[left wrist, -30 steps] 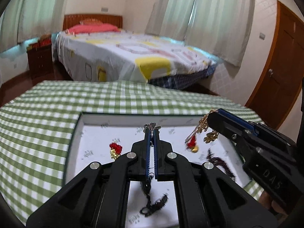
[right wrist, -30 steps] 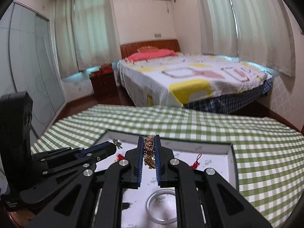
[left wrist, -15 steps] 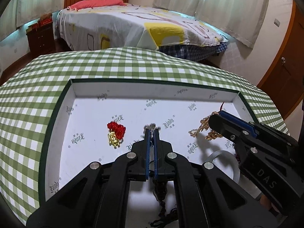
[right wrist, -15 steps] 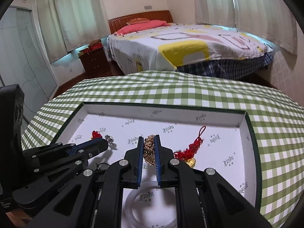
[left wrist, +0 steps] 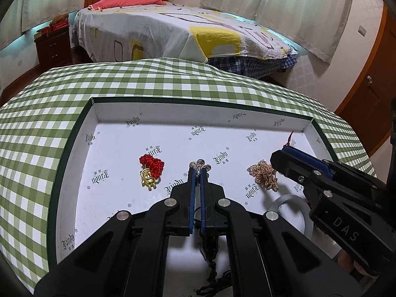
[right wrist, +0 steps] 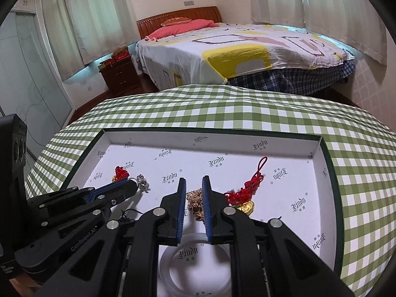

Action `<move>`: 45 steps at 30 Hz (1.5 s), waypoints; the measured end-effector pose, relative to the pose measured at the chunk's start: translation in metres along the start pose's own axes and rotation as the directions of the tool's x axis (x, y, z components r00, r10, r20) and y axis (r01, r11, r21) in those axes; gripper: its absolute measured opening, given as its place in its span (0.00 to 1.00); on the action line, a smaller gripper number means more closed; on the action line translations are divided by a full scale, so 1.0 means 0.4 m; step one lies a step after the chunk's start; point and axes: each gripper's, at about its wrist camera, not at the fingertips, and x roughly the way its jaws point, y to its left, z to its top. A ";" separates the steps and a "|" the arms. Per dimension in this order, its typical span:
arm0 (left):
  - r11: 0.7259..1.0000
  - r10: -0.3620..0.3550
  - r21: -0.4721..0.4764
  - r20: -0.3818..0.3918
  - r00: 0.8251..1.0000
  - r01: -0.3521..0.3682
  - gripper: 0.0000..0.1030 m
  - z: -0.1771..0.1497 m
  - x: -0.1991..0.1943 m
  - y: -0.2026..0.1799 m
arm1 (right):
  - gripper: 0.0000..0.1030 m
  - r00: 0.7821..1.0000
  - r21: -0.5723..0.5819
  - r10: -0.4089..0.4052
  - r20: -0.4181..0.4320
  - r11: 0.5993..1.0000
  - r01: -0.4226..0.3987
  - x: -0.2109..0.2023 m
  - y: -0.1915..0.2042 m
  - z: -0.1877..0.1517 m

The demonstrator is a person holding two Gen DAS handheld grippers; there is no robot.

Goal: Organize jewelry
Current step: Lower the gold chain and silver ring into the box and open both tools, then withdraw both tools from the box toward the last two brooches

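Note:
A white-lined tray (left wrist: 74,153) with a dark green rim lies on the checked table. My left gripper (left wrist: 197,170) is shut on a silver pendant (left wrist: 200,166) whose dark cord (left wrist: 210,250) trails below the fingers. My right gripper (right wrist: 193,185) is open, its fingers on either side of a gold chain (right wrist: 194,201) that lies heaped on the tray floor; the chain also shows in the left wrist view (left wrist: 264,174). A red-knot gold charm (left wrist: 149,170) lies left of centre. A second red-tassel gold charm (right wrist: 245,195) lies to the right. A clear bangle (right wrist: 195,262) lies near me.
The green checked tablecloth (right wrist: 222,113) surrounds the tray (right wrist: 331,173). Behind the table stand a bed (left wrist: 173,29) and a dark wood nightstand (left wrist: 52,44). A brown door (left wrist: 373,74) is at the right.
Both grippers have come down to the tray. My right gripper has opened and let the gold chain drop onto the tray floor. My left gripper still holds the pendant.

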 end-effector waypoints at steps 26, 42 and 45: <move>0.999 0.030 0.029 0.185 0.982 -0.036 0.58 -0.013 -0.228 -0.041 | 0.45 0.988 -0.004 -0.039 0.149 0.999 0.040 -0.197 0.008 -0.023; 0.997 0.053 0.030 0.330 0.943 -0.066 0.67 -0.168 -0.420 -0.062 | 0.53 0.967 -0.039 -0.123 0.221 0.990 0.135 -0.352 0.031 -0.152; 0.997 0.061 0.025 0.323 0.944 -0.073 0.67 -0.214 -0.424 -0.059 | 0.53 0.969 -0.030 -0.135 0.205 0.989 0.144 -0.352 0.020 -0.191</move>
